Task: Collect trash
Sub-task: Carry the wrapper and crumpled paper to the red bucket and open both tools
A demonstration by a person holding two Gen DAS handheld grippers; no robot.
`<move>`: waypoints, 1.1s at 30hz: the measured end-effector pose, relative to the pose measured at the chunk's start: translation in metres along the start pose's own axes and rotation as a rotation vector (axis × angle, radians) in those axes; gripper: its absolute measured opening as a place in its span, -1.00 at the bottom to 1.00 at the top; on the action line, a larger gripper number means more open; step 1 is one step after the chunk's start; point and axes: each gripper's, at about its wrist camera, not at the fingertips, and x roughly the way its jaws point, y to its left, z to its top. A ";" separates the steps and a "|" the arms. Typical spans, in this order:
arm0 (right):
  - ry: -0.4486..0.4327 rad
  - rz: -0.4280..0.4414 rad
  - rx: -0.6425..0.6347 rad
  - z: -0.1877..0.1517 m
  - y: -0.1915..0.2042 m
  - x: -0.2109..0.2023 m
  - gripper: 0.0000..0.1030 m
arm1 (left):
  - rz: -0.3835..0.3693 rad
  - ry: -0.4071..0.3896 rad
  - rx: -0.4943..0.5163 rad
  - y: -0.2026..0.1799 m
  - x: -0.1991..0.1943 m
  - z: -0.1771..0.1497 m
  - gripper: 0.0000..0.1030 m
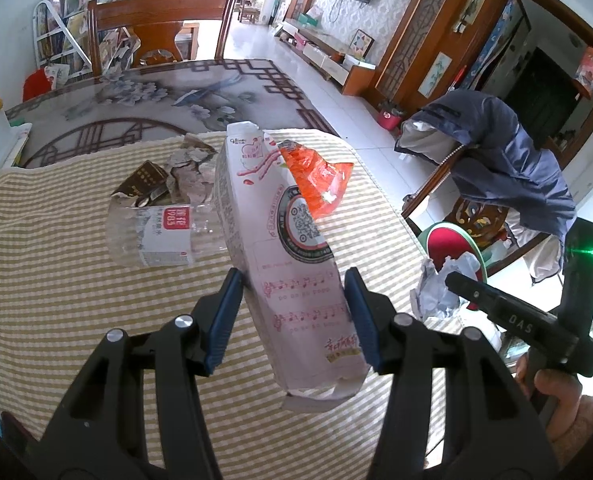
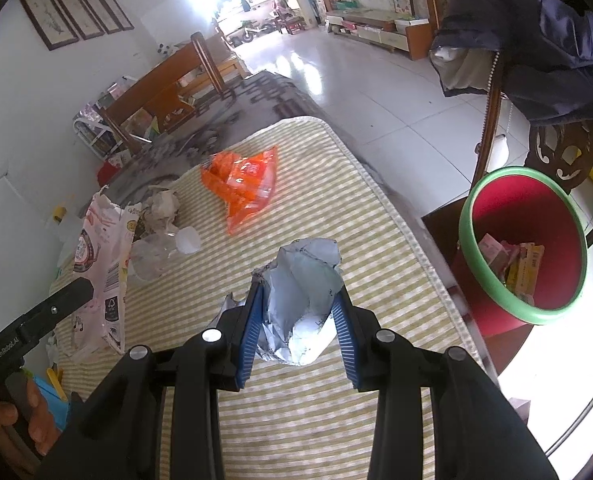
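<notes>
Held up over the striped worktop (image 1: 56,280) near its right edge: a flattened pink-and-white carton (image 1: 292,248), pinched between the blue pads of the left gripper (image 1: 296,312), jaws part closed against its two sides. Clamped in the right gripper (image 2: 298,320): a crumpled wad of silvery-white paper (image 2: 308,288), jaws narrowed onto it, also above the worktop by the right edge. Lay on the cloth beyond the carton: a clear plastic bottle (image 1: 156,236) on its side with a red-and-white label, and just behind it crumpled brown paper (image 1: 188,172) and a torn dark wrapper (image 1: 142,180). Rested farther toward the far right corner: an orange plastic bag (image 2: 244,184), well apart from the bottle. Stood off the right edge, below worktop level: a red bin (image 2: 524,240) with a green rim, a few packets already inside. Hung over a wooden chair (image 2: 560,152) behind the bin: a dark blue jacket (image 2: 536,52). Showed at the frame edges: a hand (image 2: 20,416) on each gripper's handle.
</notes>
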 end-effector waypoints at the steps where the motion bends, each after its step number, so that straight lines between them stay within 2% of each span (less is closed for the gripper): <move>1: 0.000 0.000 -0.001 0.001 -0.002 0.000 -0.33 | 0.002 -0.002 -0.001 -0.003 0.001 0.001 -0.02; 12: -0.015 0.009 -0.026 0.033 -0.040 -0.010 -0.33 | 0.002 -0.053 0.003 -0.051 0.013 0.021 -0.02; 23: -0.019 0.016 -0.003 0.056 -0.096 -0.020 -0.33 | 0.007 -0.046 0.012 -0.102 0.034 0.032 -0.02; 33: -0.048 -0.007 0.074 0.069 -0.152 -0.033 -0.33 | -0.009 -0.018 0.075 -0.151 0.059 0.040 -0.02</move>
